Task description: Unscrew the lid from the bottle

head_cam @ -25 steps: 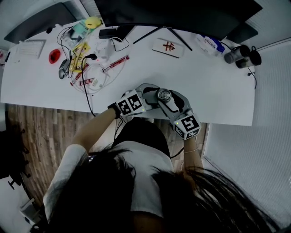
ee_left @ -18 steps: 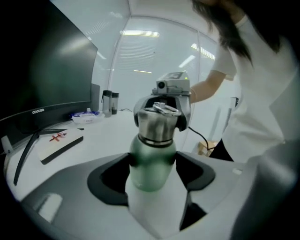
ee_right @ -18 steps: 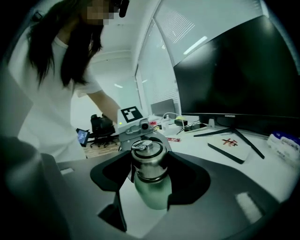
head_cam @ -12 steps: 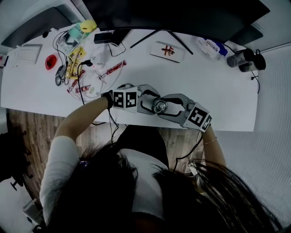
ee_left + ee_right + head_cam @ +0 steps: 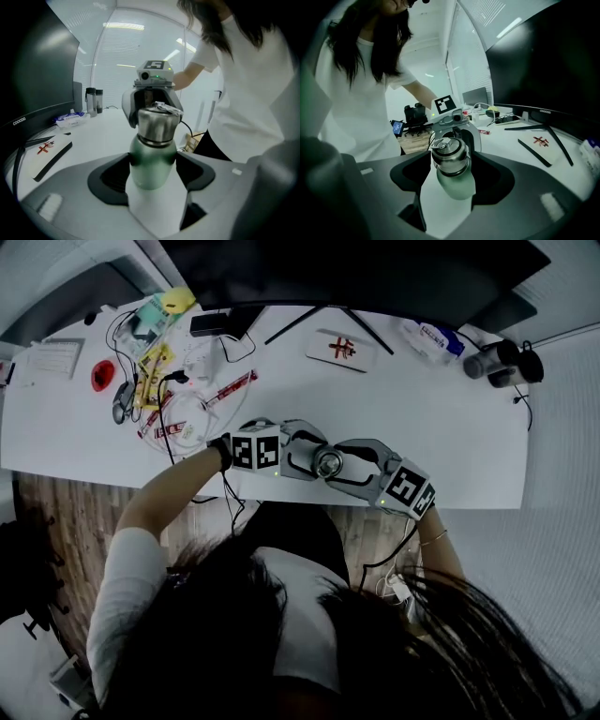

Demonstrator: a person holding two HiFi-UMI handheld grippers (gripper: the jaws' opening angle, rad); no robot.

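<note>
— How do the two stand?
— The left hand-held gripper (image 5: 317, 457) pinches the green bottle (image 5: 151, 161) by its body. The right hand-held gripper (image 5: 342, 465), spread wide, clamps the steel lid (image 5: 450, 152).
— And the bottle?
— It is between them, over the worktop's (image 5: 450, 427) near edge. One bottle, one lid, two hand-held grippers.

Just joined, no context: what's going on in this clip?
A person is working two handheld grippers at the near edge of a white desk. The left gripper is clamped on the body of a green metal bottle. The right gripper is closed around the bottle's steel screw lid from the opposite side. The lid sits on the neck, not yet off.
</note>
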